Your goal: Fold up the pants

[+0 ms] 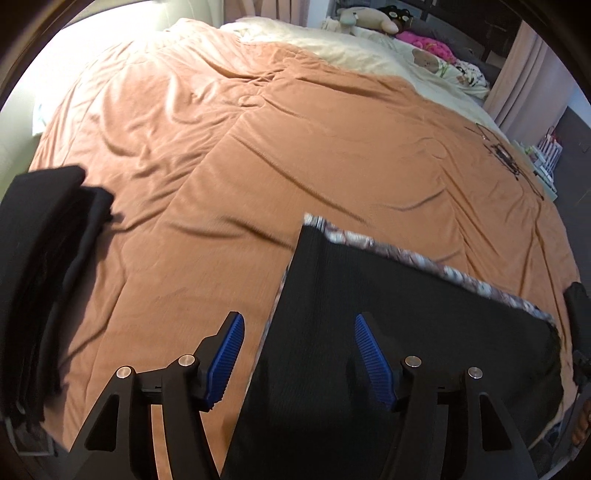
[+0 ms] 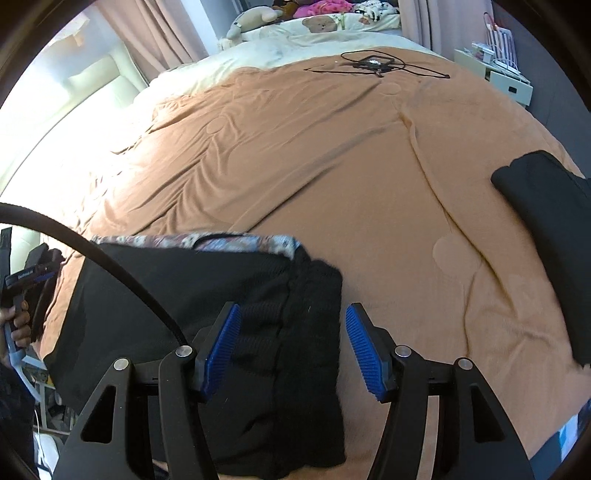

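Nearest, the left gripper [image 1: 299, 358] stands with its blue pads apart and nothing pressed between them; the left edge of the pants [image 1: 388, 332] runs up between the two fingers, below them. The right gripper [image 2: 291, 350] is likewise spread, with the right end of the pants [image 2: 229, 325] lying under the gap and neither pad touching it.

The pants are black, ribbed, folded into a flat block on the orange blanket [image 1: 258, 147]. A strip of flowered lining shows along the far edge, toward 12 o'clock. In the right wrist view the right end looks thicker and bunched, with a seam running toward 6 o'clock.

Only the left wrist view shows a dark pile of clothes [image 1: 48, 266] at 9 o'clock, well apart from the pants. Only the right wrist view shows a hand [image 2: 18, 325] on the other gripper's handle at 9 o'clock, a black cable [image 2: 110, 266] arcing over the pants, and another black garment [image 2: 546, 229] at 3 o'clock.

Beyond the pants the blanket lies bare and wrinkled toward 12 o'clock. Farther off rest tangled cords [image 2: 373, 62], then a cream sheet [image 1: 369, 51] and stuffed toys [image 1: 365, 18] at the far edge.
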`<act>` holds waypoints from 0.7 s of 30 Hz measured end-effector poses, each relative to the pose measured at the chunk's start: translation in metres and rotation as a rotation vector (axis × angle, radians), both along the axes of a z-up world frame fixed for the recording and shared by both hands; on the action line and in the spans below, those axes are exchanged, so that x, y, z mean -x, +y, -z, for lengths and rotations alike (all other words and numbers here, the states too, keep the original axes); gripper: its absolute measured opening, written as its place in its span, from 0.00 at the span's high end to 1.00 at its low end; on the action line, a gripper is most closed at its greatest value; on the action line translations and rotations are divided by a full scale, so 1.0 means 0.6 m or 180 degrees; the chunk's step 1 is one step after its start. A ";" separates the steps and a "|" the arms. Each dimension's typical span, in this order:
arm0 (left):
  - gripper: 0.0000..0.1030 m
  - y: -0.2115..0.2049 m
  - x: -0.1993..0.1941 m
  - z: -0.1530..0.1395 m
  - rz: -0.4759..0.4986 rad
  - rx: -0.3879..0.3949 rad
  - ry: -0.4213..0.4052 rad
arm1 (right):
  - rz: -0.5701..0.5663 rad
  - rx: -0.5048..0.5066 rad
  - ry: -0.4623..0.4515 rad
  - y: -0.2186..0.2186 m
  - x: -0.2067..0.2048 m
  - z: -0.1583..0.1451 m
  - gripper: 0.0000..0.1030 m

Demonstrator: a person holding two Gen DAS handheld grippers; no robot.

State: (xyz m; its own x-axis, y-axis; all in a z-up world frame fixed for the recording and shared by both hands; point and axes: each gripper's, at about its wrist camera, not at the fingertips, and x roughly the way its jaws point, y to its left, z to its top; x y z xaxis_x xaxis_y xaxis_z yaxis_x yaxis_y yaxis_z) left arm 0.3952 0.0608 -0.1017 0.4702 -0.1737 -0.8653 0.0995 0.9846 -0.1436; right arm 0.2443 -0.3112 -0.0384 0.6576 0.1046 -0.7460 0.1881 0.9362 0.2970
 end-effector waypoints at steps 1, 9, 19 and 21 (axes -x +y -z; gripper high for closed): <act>0.37 0.004 0.011 -0.002 -0.0002 0.0021 -0.0003 | 0.0000 -0.0015 -0.0010 -0.001 0.015 -0.003 0.44; 0.37 0.028 0.106 -0.015 -0.0019 0.0110 -0.0104 | 0.0009 -0.0086 -0.0008 0.010 0.066 -0.008 0.44; 0.37 0.069 0.220 -0.016 -0.0171 0.0396 -0.0197 | -0.0009 -0.0272 -0.0072 0.026 0.135 -0.001 0.44; 0.37 0.078 0.243 -0.015 -0.0204 0.0482 -0.0203 | -0.0017 -0.0293 -0.0099 0.029 0.148 -0.003 0.44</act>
State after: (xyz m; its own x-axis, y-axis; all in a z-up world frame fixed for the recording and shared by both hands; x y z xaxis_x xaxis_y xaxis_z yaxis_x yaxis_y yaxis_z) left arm 0.2491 0.1078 -0.0926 0.5375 -0.2677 -0.7997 0.0508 0.9568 -0.2862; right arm 0.1558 -0.2937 -0.0366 0.6797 0.1752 -0.7123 0.1725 0.9056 0.3874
